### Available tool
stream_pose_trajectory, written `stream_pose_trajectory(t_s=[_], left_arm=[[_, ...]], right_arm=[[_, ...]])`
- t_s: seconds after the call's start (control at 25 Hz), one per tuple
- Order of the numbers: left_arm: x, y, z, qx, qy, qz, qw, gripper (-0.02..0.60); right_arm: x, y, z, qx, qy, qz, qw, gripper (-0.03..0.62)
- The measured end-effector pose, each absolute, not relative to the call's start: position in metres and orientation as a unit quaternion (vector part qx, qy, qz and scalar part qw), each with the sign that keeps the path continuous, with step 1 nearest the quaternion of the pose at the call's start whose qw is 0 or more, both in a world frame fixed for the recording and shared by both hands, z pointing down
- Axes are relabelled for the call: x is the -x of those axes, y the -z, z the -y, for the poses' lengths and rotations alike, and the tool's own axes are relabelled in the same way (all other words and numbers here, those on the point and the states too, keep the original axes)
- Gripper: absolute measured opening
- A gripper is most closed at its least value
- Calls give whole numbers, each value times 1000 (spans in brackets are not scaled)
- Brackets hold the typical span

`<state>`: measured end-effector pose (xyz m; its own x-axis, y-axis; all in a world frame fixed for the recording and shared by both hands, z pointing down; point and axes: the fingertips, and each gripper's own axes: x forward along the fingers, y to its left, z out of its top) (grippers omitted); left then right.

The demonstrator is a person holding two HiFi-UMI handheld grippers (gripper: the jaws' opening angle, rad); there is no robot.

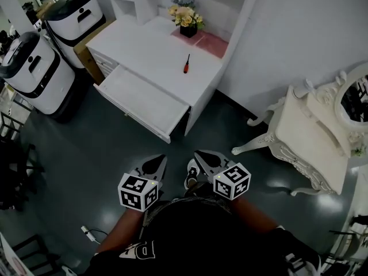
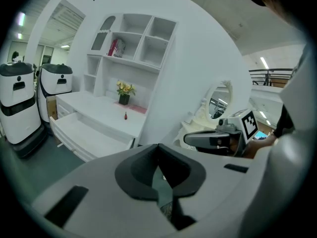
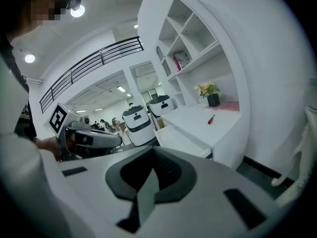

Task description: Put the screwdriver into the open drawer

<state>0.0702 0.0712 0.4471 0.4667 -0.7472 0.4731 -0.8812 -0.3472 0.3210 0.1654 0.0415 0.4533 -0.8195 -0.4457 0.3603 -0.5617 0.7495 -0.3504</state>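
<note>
The red-handled screwdriver (image 1: 186,64) is lying on the white tabletop (image 1: 144,45), near its middle, with a pot of yellow flowers (image 1: 186,20) standing on a pink mat (image 1: 211,43) behind it. The open drawer (image 1: 144,99) is sticking out below the tabletop's front edge. Well apart from both, above the dark floor (image 1: 86,148), the left tool (image 1: 156,163) and the right tool (image 1: 204,157) are hovering side by side, each with its jaws pressed together and gripping nothing. Two white robots (image 1: 34,68) are standing left of the drawer
</note>
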Motion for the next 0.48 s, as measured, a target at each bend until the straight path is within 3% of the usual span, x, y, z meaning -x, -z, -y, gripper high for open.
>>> stream_pose_trajectory(t_s=[0.48], left_arm=[[-77,-437,46,-803,-116,519,270,15]], right_arm=[[-170,-444,77,-260,-224,930,129,9]])
